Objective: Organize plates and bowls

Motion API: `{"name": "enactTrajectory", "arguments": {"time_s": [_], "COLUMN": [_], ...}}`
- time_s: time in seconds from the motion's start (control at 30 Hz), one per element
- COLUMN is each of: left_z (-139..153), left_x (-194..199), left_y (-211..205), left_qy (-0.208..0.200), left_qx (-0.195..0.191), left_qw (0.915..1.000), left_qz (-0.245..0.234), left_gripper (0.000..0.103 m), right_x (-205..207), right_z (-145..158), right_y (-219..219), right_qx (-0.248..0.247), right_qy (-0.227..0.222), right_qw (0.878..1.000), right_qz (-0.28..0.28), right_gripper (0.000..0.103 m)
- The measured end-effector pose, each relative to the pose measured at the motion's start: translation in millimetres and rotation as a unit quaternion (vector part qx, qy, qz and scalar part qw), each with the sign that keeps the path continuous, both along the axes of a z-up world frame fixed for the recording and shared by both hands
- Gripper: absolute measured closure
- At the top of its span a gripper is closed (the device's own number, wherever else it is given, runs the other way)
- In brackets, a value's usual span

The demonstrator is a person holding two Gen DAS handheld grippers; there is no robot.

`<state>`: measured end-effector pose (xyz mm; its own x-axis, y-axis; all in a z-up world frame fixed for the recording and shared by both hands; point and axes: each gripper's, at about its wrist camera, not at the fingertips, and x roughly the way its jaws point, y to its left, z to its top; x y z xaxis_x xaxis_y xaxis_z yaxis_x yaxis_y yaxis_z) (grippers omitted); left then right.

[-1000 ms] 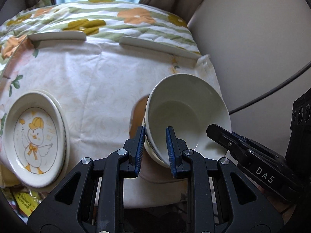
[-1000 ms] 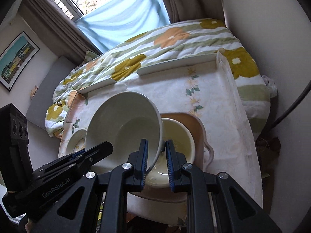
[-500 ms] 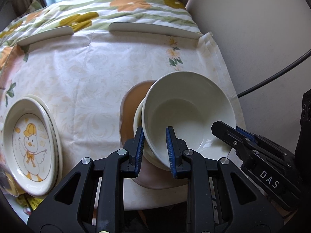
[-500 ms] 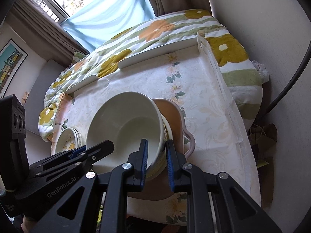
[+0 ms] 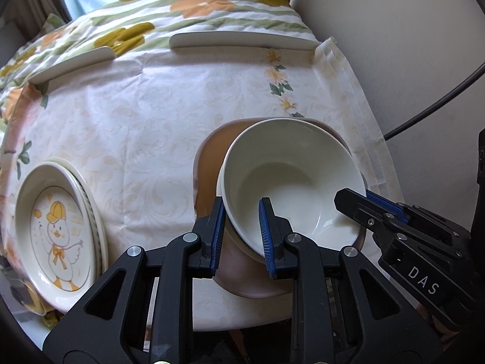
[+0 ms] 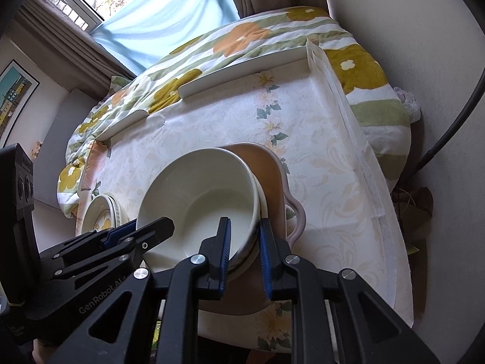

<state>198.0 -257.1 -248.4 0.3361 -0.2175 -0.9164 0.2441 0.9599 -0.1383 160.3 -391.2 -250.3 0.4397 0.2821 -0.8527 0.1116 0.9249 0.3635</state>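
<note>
Both grippers grip one cream bowl (image 5: 291,176) by its rim. My left gripper (image 5: 241,227) is shut on the near left rim. My right gripper (image 6: 245,244) is shut on the right rim, and its fingers (image 5: 363,209) show at the bowl's right in the left wrist view. The bowl (image 6: 197,203) sits nested in a second cream bowl (image 6: 263,200) that rests on a pink handled plate (image 6: 272,182). A stack of duck-print plates (image 5: 56,236) lies at the table's left.
The floral tablecloth (image 5: 136,127) covers the table. Two white strips (image 5: 242,39) hold its far edge against a flowered quilt (image 5: 197,3). A wall (image 5: 409,60) and a black cable (image 5: 439,103) are close on the right.
The held bowl has come down into the bowl on the pink plate and levelled out. Both grippers moved down with it and stayed shut.
</note>
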Motion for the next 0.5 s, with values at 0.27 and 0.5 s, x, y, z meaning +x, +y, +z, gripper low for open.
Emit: {"name": "enactTrajectory", "arguments": {"time_s": [0.27, 0.5], "left_z": [0, 22], "left_x": [-3, -12], "left_y": [1, 11], "left_qy": [-0.008, -0.044], "left_qx": [0.001, -0.011], "left_qw": [1.0, 0.999], "left_qz": [0.002, 0.001], "left_gripper": [0.083, 0.083], "right_x": [-1, -9], "right_z": [2, 16], "right_y": [5, 0], "right_qx": [-0.018, -0.006], "right_qy": [-0.004, -0.023], "right_qw": [1.0, 1.0], "right_qz": [0.011, 0.003], "right_gripper": [0.086, 0.086]}}
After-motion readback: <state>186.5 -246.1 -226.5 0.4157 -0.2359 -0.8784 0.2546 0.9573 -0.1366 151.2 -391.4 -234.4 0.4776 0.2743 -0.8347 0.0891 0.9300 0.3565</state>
